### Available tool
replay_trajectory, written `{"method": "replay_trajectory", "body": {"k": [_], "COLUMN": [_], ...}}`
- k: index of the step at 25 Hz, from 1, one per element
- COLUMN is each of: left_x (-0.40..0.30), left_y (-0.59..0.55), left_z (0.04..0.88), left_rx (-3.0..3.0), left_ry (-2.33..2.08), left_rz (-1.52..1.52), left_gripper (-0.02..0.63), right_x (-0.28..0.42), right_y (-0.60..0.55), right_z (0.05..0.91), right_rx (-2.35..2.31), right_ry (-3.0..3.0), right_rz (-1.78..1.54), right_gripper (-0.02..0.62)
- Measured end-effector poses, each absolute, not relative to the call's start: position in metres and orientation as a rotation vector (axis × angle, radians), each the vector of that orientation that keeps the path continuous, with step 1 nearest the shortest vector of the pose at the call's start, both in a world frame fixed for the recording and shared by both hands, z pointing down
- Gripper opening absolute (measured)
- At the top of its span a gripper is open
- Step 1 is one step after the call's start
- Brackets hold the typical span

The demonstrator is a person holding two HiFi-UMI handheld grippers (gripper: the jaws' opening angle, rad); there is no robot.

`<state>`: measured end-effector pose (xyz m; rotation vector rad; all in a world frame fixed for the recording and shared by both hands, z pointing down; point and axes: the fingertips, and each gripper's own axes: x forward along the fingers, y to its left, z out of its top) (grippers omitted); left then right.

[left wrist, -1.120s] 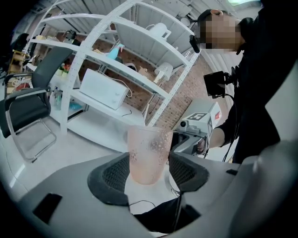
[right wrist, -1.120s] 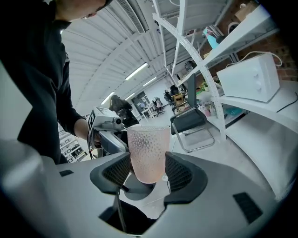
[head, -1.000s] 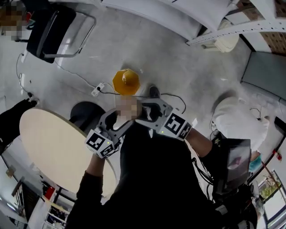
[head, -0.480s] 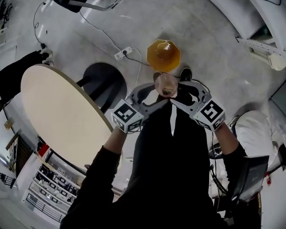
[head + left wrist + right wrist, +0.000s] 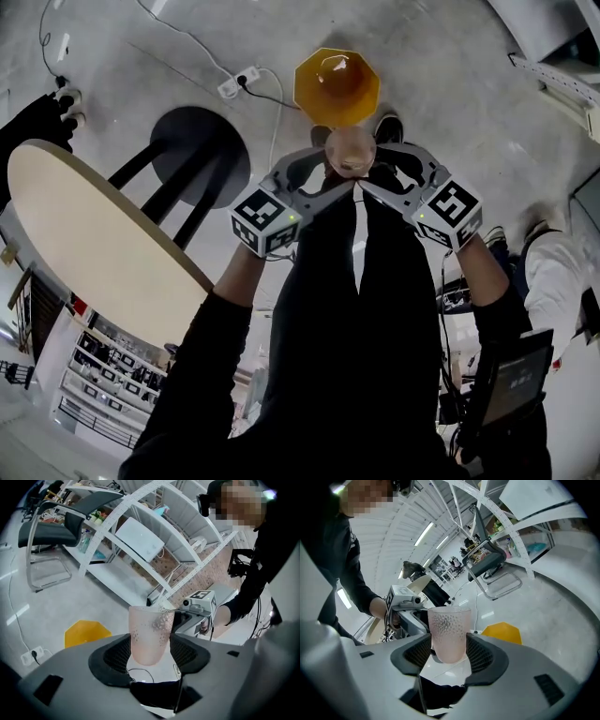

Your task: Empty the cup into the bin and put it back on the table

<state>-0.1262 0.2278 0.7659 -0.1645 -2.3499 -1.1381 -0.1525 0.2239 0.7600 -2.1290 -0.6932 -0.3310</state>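
Note:
A pale pink dimpled cup [image 5: 351,150] is held upright in front of me by both grippers at once. My left gripper [image 5: 326,176] grips it from the left and my right gripper [image 5: 377,174] from the right. In the left gripper view the cup [image 5: 150,634] sits between the ribbed pads [image 5: 117,653] of the left gripper [image 5: 150,652]. The right gripper view shows the same cup [image 5: 449,632] inside the right gripper [image 5: 449,652]. The yellow octagonal bin [image 5: 337,86] stands on the floor just beyond the cup. The round beige table [image 5: 94,244] is at my left.
A dark round base with legs [image 5: 192,150] sits beside the table. A power strip with a cable [image 5: 236,82] lies on the grey floor near the bin. White shelving [image 5: 140,541] and a black chair [image 5: 47,527] stand further off. A shoe [image 5: 387,127] shows by the bin.
The two grippers have carried the cup away from the table toward the yellow bin. The bin now lies just past the cup, and the table has slid to the left.

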Motion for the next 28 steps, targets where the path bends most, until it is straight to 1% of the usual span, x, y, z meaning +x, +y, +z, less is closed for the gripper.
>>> {"method": "replay_trajectory", "body": {"k": [12,19,28], "left_x": [-0.126,-0.125,-0.122], "left_y": [0.228,0.228,0.236], "left_z": [0.818,0.835,0.843], "left_rx": [-0.211,-0.215,-0.275], "left_ry": [-2.304,-2.256,-2.143], "left_rz": [-1.278,-1.346,-1.553], "left_gripper": [0.273,0.273,0.273], "right_x": [-0.153,-0.152,-0.152], "right_y": [0.225,0.225,0.233], "right_z": [0.812,0.829,0.837], "right_rx": [-2.069,-2.009,-1.888], "right_ry": [-0.665,-0.641,-0.633], "right_rz": [-0.313,-0.286,-0.199], "right_gripper": [0.238,0.238,0.233]}}
